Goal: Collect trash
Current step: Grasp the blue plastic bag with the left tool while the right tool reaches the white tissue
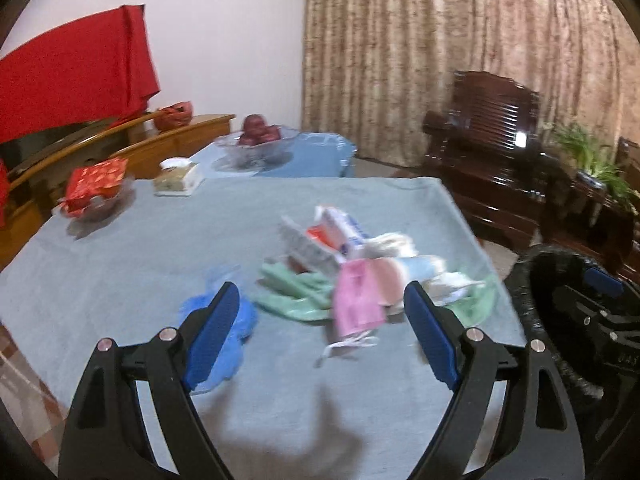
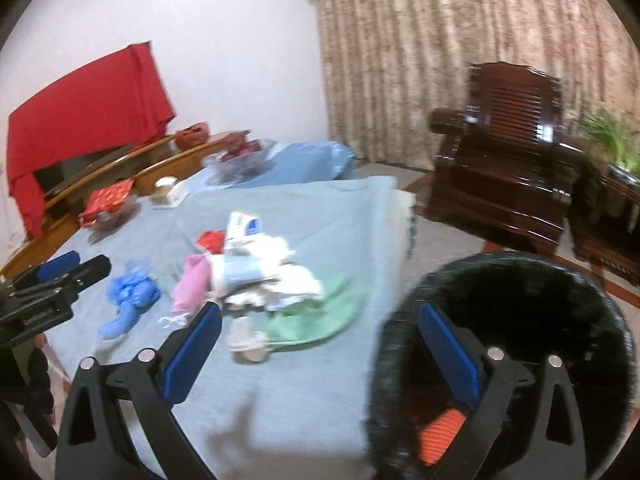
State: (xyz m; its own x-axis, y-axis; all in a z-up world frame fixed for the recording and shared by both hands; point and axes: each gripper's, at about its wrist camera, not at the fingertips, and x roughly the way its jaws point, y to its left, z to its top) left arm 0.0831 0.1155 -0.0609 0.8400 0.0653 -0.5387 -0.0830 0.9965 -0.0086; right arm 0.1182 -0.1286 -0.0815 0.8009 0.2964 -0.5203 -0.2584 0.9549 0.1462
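A pile of trash [image 1: 352,264] lies on the blue-grey tablecloth [image 1: 140,248]: a pink mask [image 1: 356,300], green cloth [image 1: 296,292], white tissues and paper packets. A crumpled blue glove [image 1: 236,328] lies to its left. My left gripper [image 1: 320,304] is open and empty, hovering just before the pile. My right gripper [image 2: 320,320] is open and empty, over the table's right edge beside a black-lined bin [image 2: 520,300] that holds an orange item [image 2: 440,436]. The pile [image 2: 260,276] and the glove [image 2: 128,296] also show in the right wrist view.
A glass bowl of red fruit [image 1: 256,140], a tissue box [image 1: 176,178] and a dish with a red packet [image 1: 94,192] stand at the table's far side. A dark wooden armchair [image 2: 504,168] and a plant [image 2: 612,140] stand right of the table. A wooden cabinet [image 1: 120,148] runs behind.
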